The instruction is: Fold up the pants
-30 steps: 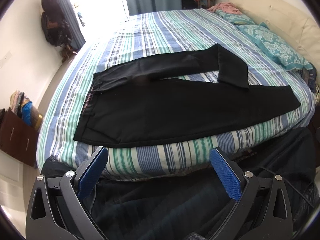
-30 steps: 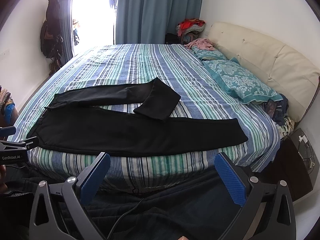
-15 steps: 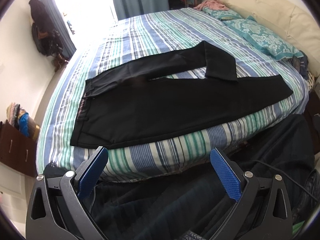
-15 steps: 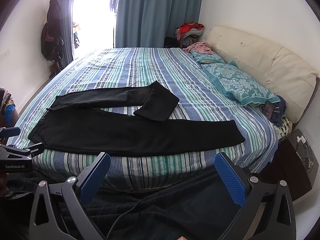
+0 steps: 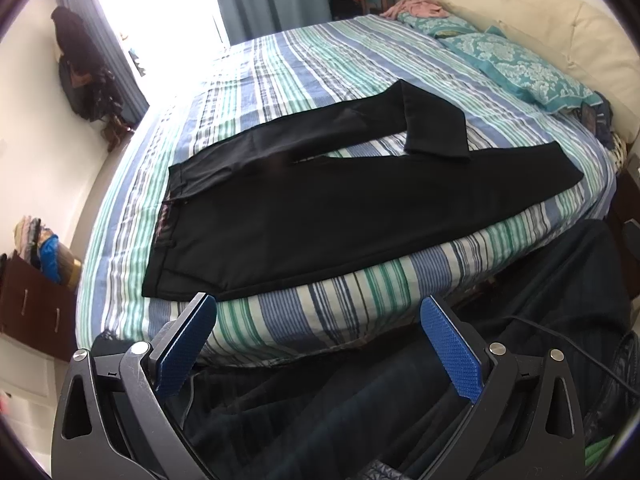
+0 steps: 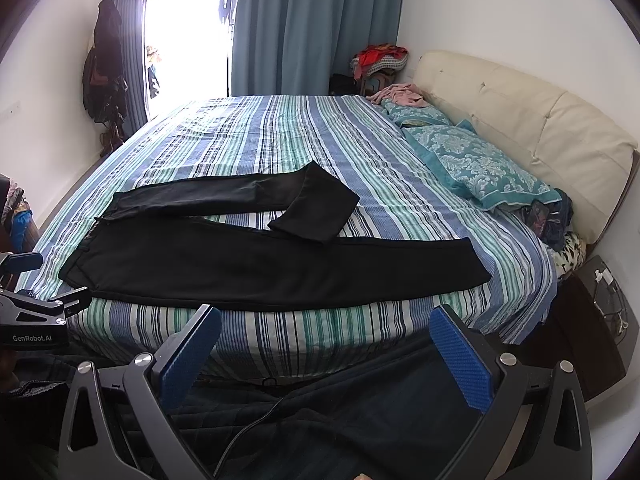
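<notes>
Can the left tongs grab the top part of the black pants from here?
Probably yes: the left tongs are open, and nothing lies between them and the waistband at the bed's near edge.

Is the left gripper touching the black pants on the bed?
Apart. In the left wrist view, the left gripper is open, with striped bedsheet visible between its fingertips and the black pants.

Ahead of the gripper a bed (image 6: 280, 140) in striped sheets fills the white-walled room; teal pillows (image 6: 480, 168) and a cream headboard (image 6: 540, 120) lie right, blue curtains (image 6: 312, 24) and a bright window (image 6: 184, 32) beyond
</notes>
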The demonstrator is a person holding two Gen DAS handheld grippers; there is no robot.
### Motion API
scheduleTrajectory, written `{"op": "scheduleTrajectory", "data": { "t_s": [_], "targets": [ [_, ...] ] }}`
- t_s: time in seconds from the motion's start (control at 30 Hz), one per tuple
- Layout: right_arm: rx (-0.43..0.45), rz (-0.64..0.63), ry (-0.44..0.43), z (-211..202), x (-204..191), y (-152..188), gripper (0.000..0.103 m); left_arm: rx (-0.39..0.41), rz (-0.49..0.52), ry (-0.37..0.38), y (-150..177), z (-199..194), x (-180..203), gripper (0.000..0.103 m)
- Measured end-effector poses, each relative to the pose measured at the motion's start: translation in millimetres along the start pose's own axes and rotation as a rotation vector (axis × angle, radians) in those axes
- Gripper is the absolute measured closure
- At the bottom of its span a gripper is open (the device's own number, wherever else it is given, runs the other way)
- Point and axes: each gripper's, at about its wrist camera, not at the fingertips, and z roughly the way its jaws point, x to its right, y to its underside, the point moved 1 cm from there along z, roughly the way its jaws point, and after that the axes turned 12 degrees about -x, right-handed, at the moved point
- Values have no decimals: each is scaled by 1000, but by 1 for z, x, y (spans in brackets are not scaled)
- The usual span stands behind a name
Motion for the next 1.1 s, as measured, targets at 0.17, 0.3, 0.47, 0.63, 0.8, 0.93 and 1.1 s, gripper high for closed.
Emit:
{"op": "scheduleTrajectory", "data": {
  "t_s": [0.17, 0.3, 0.47, 0.63, 0.8, 0.93, 1.1],
  "targets": [
    [-10, -4, -11, 5, -1, -2, 0, -6, -3, -8, -1, 2, -1, 1],
    [-13, -12, -16, 7, -3, -2, 0, -10, -10, -16, 0, 4, -3, 1],
    [-22, -24, -22, 11, -6, -2, 0, -14, -8, -21, 2, 6, -4, 1],
    [-30, -45, -40, 15, -10, -3, 0, -16, -18, -13, 0, 10, -6, 1],
    [-21, -103, -132, 29, -18, -8, 0, -16, -44, -1, -5, 15, -14, 1],
    [-9, -174, -170, 55, -29, -22, 0, 46, -83, -42, -15, 8, -28, 1],
    [1, -340, -114, 133, -33, -67, 2, 31, -178, -26, -26, 16, -51, 1]
  ]
}}
